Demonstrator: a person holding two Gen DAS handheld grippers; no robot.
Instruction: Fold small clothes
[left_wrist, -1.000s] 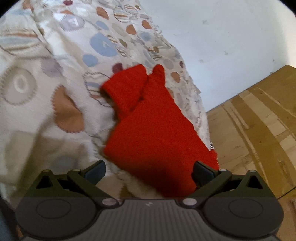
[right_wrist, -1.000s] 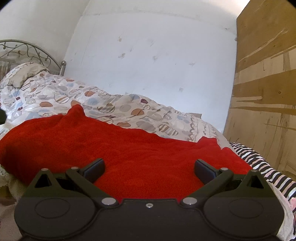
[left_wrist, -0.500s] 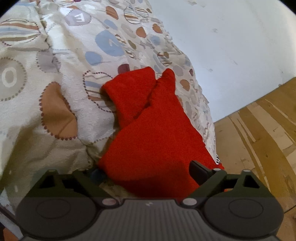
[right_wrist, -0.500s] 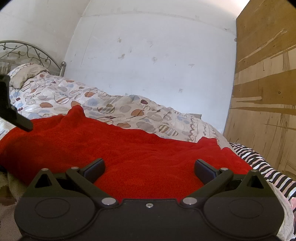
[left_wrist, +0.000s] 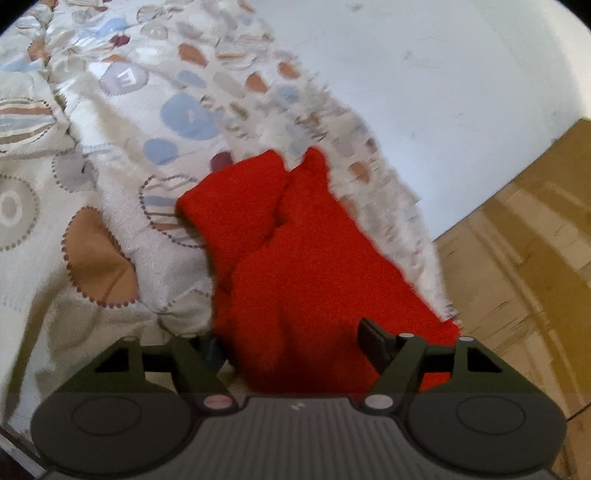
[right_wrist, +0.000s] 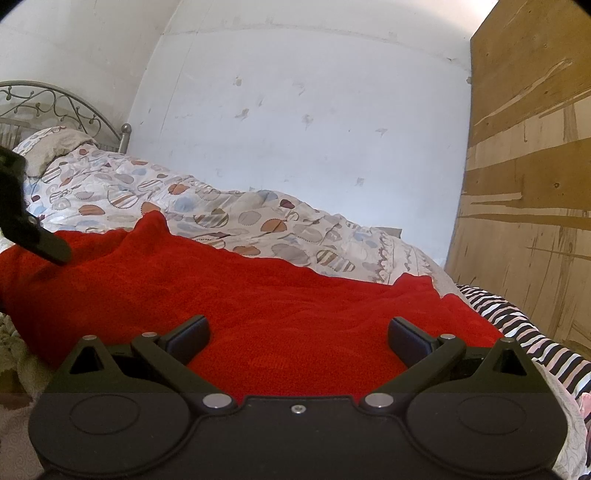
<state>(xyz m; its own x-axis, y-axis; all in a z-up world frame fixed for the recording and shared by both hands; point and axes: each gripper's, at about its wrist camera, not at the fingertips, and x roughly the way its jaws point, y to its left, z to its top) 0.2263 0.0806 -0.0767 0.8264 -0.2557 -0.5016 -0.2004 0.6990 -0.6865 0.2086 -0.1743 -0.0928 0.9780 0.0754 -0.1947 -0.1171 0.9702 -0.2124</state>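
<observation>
A small red fleece garment (left_wrist: 295, 258) lies on the patterned bedspread (left_wrist: 110, 147), its two narrow ends pointing away from me. It also fills the lower part of the right wrist view (right_wrist: 258, 306). My left gripper (left_wrist: 291, 343) is open at the garment's near edge, with the cloth between its fingers; the left finger is partly hidden under the cloth. My right gripper (right_wrist: 295, 336) is open and sits just above the garment's near side. The left gripper's finger (right_wrist: 40, 240) shows at the left of the right wrist view, over the garment.
A wooden board (right_wrist: 524, 206) stands to the right of the bed. A white wall (right_wrist: 314, 129) runs behind it. A striped black-and-white cloth (right_wrist: 517, 332) lies at the right of the garment. A metal headboard (right_wrist: 55, 107) and pillow are at far left.
My left gripper has come down and forward onto the garment's near edge, so the cloth now lies between its fingers. It has entered the right wrist view. The right gripper has stayed still.
</observation>
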